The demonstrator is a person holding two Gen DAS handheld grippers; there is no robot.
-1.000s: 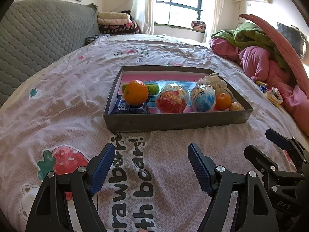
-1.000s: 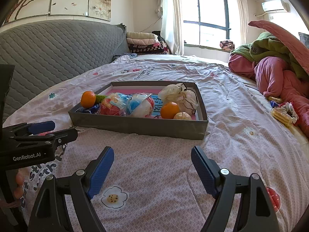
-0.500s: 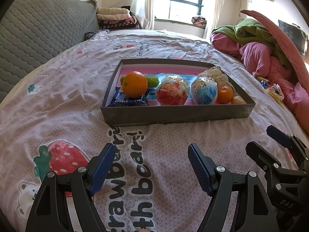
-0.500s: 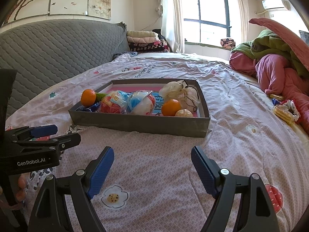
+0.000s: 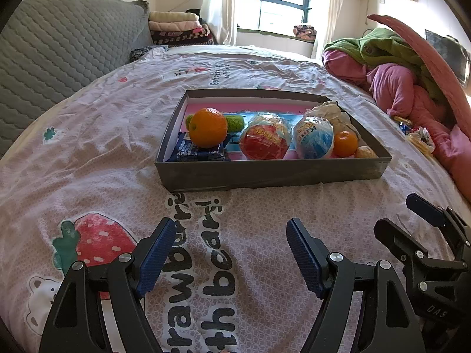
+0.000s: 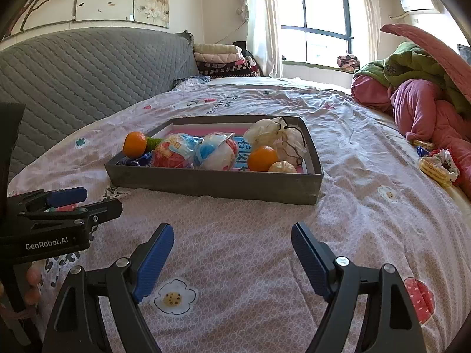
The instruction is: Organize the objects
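Observation:
A grey box (image 5: 265, 173) (image 6: 212, 184) sits on the bed. It holds a large orange (image 5: 207, 128) on a blue packet (image 5: 197, 151), a green item (image 5: 235, 122), a red wrapped ball (image 5: 266, 141), a blue wrapped ball (image 5: 315, 138), a small orange (image 5: 345, 144) (image 6: 262, 158), a pale round item (image 6: 282, 167) and a white crumpled bag (image 6: 276, 138). My left gripper (image 5: 229, 254) is open and empty, short of the box's near wall. My right gripper (image 6: 232, 257) is open and empty, to the right of the left one.
The bed has a pink strawberry-print sheet (image 5: 88, 153). A grey quilted headboard (image 6: 88, 67) stands at the left. Pink and green bedding (image 6: 418, 100) is piled at the right, with snack packets (image 6: 435, 167) beside it. Folded blankets (image 5: 176, 26) lie at the far end.
Both grippers have drawn a little closer to the box and tilted up slightly; the box sits lower and larger in view. Both stay open and empty.

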